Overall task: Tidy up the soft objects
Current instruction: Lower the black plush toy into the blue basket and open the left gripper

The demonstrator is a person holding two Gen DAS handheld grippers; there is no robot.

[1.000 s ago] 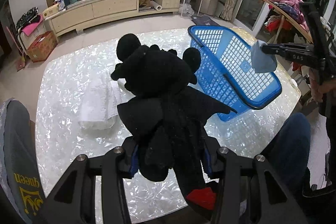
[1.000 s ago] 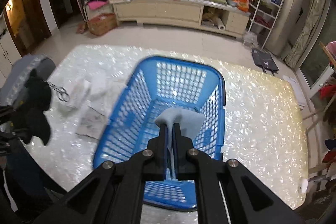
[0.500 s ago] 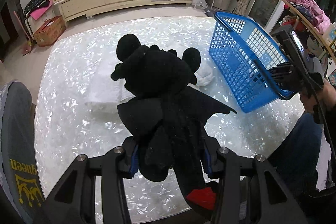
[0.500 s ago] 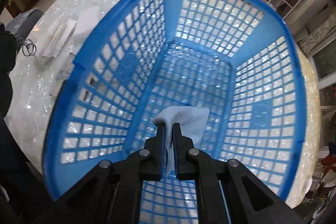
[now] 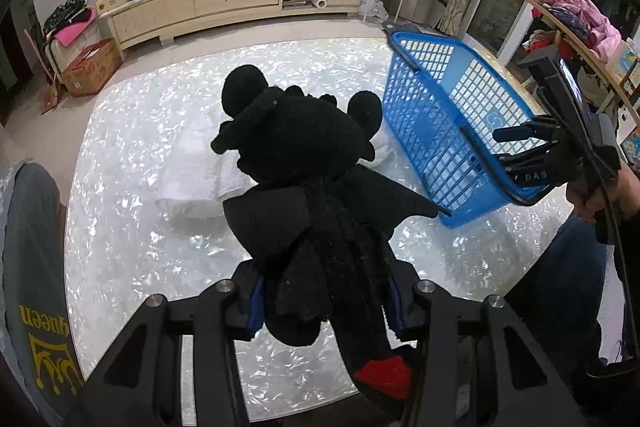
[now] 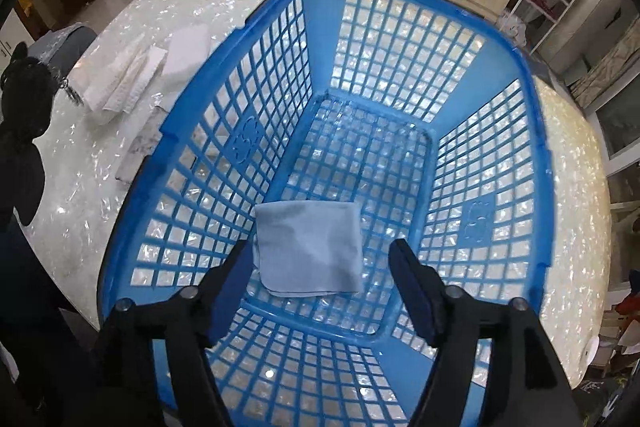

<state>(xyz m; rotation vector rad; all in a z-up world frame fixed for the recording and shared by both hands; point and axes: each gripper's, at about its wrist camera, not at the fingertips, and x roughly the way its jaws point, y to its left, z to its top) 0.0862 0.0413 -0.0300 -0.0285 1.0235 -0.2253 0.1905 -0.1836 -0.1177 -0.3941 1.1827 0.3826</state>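
**Operator A:** I'll go from big to small. In my right wrist view the white pearly table fills the background, and the blue basket takes up most of the centre. A folded pale blue cloth lies flat on the basket floor, low and centre in the frame. My right gripper has just been opening; its jaws stand wide apart on either side of the cloth's near edge, and neither pad presses on it. I judge the drop finished.

**Operator B:** Then lift straight out, I'd say, so a finger doesn't snag the cloth or the lattice. What does your left hold?

**Operator A:** In the left wrist view the left gripper, at lower centre, is clamped on the lower body of a black plush dragon, which fills the middle. The basket sits at upper right, with folded white cloths on the table behind the toy.

**Operator B:** I'd wait until the right clears the rim, then carry the plush over and open above an open patch of floor.
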